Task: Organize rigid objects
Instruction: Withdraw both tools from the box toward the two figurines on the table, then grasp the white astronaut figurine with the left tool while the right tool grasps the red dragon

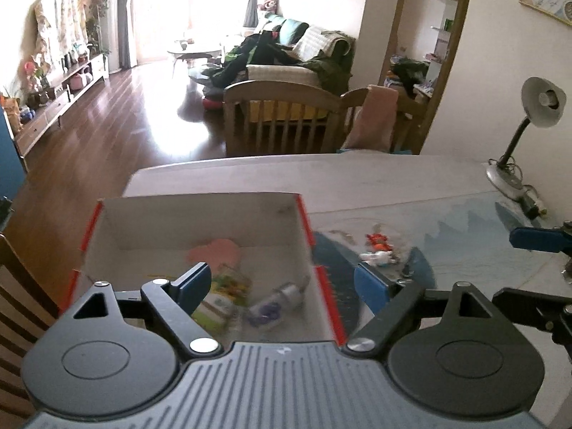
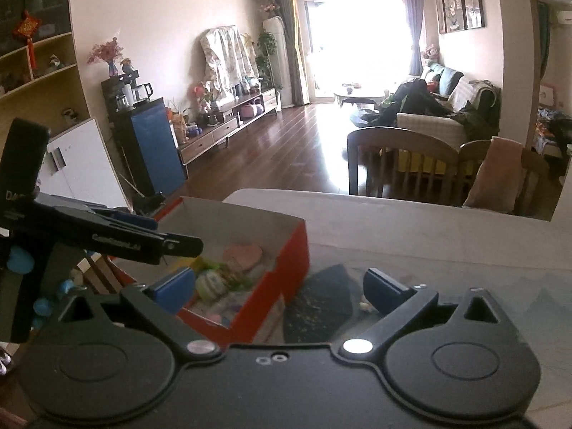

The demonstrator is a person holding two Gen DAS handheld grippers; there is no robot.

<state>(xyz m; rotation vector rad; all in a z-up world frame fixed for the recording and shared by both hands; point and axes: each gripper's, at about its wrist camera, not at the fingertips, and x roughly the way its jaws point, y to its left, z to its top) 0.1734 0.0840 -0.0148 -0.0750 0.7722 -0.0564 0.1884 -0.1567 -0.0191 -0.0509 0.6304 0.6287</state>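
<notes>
A red-and-white cardboard box (image 1: 304, 221) stands open on the table. Inside lie a pink heart-shaped piece (image 1: 214, 252), a green-and-yellow packet (image 1: 228, 287) and a small bottle (image 1: 286, 295). My left gripper (image 1: 282, 284) hangs open and empty over the box's near right side. An orange toy (image 1: 377, 241) and a white toy (image 1: 377, 258) lie on the table right of the box. My right gripper (image 2: 280, 291) is open and empty, low over the box's red wall (image 2: 289, 254) and the dark mat patch (image 2: 318, 300). The pink piece (image 2: 243, 254) shows there too.
A desk lamp (image 1: 540, 103) stands at the table's far right. Wooden chairs (image 1: 282, 114) line the far edge, and another chair (image 1: 14, 304) stands at the left. One blue finger (image 1: 532, 239) of the right gripper enters at the right edge.
</notes>
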